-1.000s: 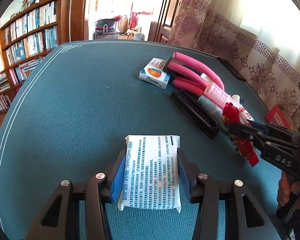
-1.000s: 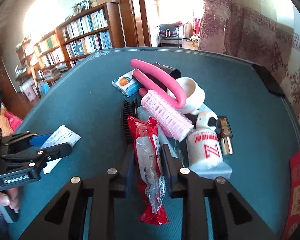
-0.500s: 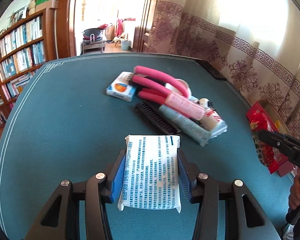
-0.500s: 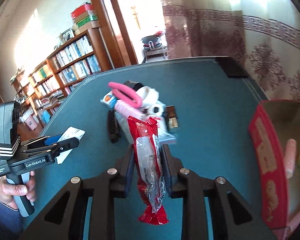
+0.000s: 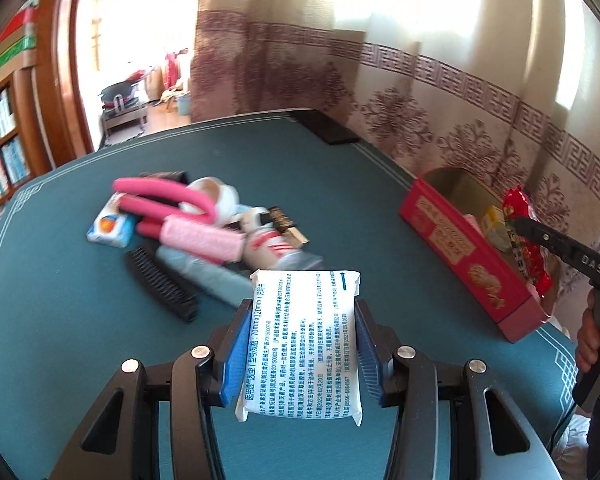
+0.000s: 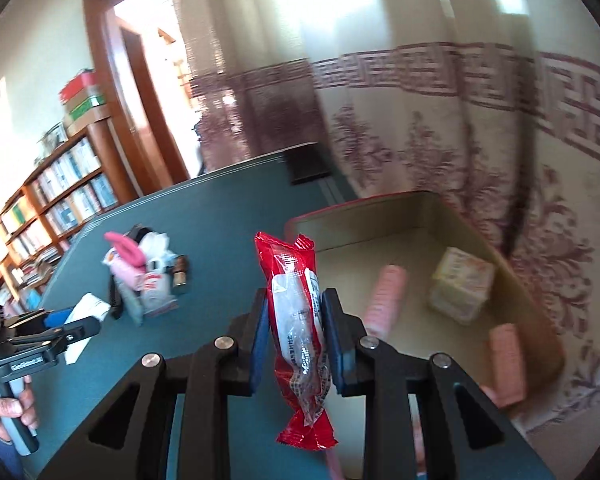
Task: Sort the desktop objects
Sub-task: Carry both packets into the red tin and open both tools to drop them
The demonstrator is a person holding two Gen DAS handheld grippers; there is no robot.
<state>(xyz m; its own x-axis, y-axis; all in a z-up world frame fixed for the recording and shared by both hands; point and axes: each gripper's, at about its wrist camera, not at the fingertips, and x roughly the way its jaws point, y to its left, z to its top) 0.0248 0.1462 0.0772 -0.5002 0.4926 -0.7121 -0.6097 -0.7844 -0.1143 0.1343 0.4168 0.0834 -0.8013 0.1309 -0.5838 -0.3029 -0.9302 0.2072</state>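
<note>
My left gripper [image 5: 300,312] is shut on a white printed packet [image 5: 302,340], held above the green tabletop [image 5: 80,320]. My right gripper [image 6: 294,304] is shut on a red and clear snack wrapper [image 6: 296,320], held upright at the near rim of the open red box [image 6: 364,202]. The left wrist view shows that wrapper [image 5: 524,236] over the red box [image 5: 472,264] at the table's right edge. Inside the box lie pink rollers [image 6: 384,300] and a pale carton [image 6: 460,284]. The pile left on the table holds pink foam rollers [image 5: 168,200], a black comb [image 5: 160,284] and a blue-white carton [image 5: 110,230].
A dark flat object [image 5: 324,128] lies at the table's far edge. Patterned curtains [image 6: 480,140] hang just behind the box. Bookshelves [image 6: 56,200] and a doorway [image 5: 140,60] stand beyond the table. A person's hand [image 6: 4,408] grips the left tool's handle.
Both grippers have swung to the right, away from the pile. The red wrapper has travelled from above the pile to the red box. The white packet stays clamped.
</note>
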